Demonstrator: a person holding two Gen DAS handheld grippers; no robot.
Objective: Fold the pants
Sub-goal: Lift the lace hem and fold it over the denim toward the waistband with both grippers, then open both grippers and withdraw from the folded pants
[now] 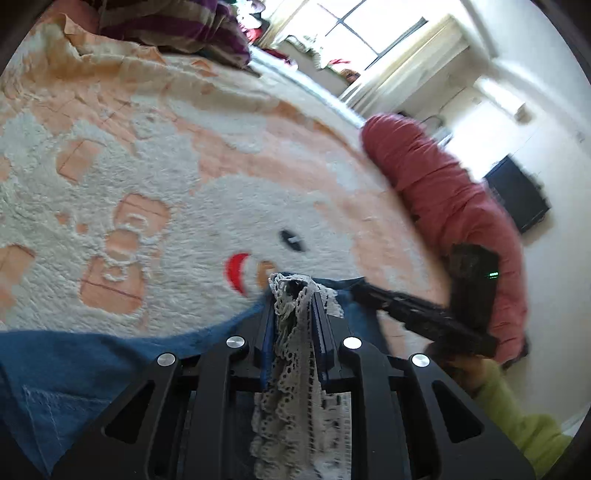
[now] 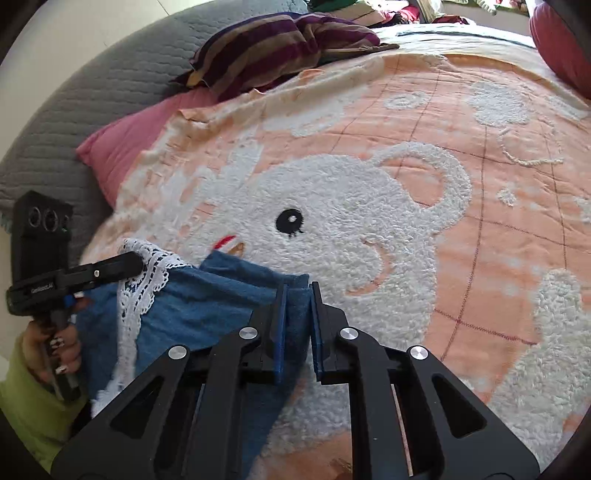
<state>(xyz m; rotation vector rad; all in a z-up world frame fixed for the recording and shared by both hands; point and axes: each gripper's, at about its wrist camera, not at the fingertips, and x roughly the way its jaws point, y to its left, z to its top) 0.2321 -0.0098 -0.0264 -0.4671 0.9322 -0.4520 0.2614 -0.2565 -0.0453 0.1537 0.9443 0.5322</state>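
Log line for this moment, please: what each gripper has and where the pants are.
left gripper: shut on lace trim | right gripper: shut on denim edge | pants: held over blanket | fold: not done

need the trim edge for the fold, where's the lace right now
The lace is pinched in the left gripper, at the left of the right wrist view, on the pants by the bear's mouth.

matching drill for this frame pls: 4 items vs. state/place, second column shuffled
1 left gripper
2 right gripper
3 striped cushion
4 red bolster

a far edge of the bed, by the grey headboard
b clamped on the lace trim
c bed edge nearest the window
d closed on blue denim pants

Pairs: 1-b, 2-d, 3-a, 4-c
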